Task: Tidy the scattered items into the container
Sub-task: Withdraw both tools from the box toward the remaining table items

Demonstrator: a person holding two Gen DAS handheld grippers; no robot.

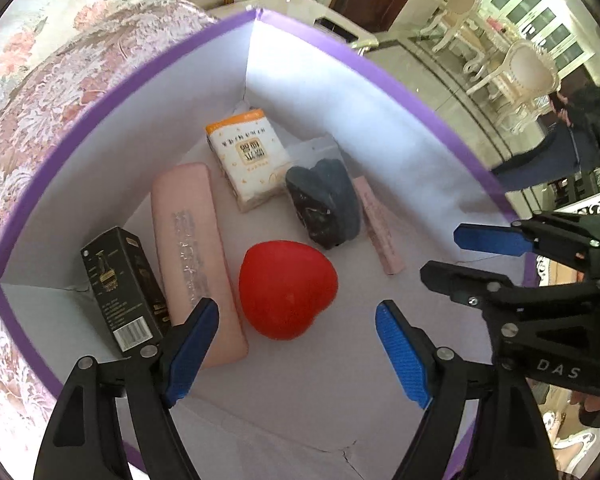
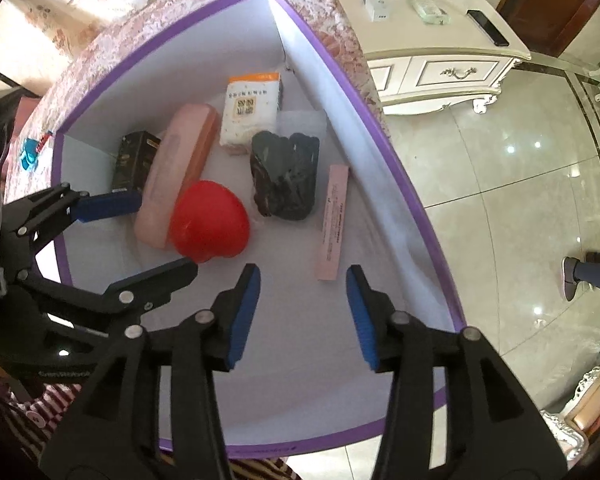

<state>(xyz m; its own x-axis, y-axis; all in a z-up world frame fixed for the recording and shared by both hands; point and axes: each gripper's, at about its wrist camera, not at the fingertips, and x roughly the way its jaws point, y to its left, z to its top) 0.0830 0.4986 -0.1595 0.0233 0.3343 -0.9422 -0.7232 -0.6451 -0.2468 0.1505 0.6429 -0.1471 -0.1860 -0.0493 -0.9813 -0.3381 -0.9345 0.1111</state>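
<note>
A white, purple-rimmed container (image 1: pixel 404 80) lies under both claws, holding a red heart (image 1: pixel 286 289) just ahead of the left claw (image 1: pixel 296 354), a pink case (image 1: pixel 192 248), black carton (image 1: pixel 124 290), tissue pack (image 1: pixel 246 158), dark bundle (image 1: pixel 326 206) and slim pink box (image 2: pixel 333 222) ahead of the right claw (image 2: pixel 303 314). Both claws gape apart, empty.
</note>
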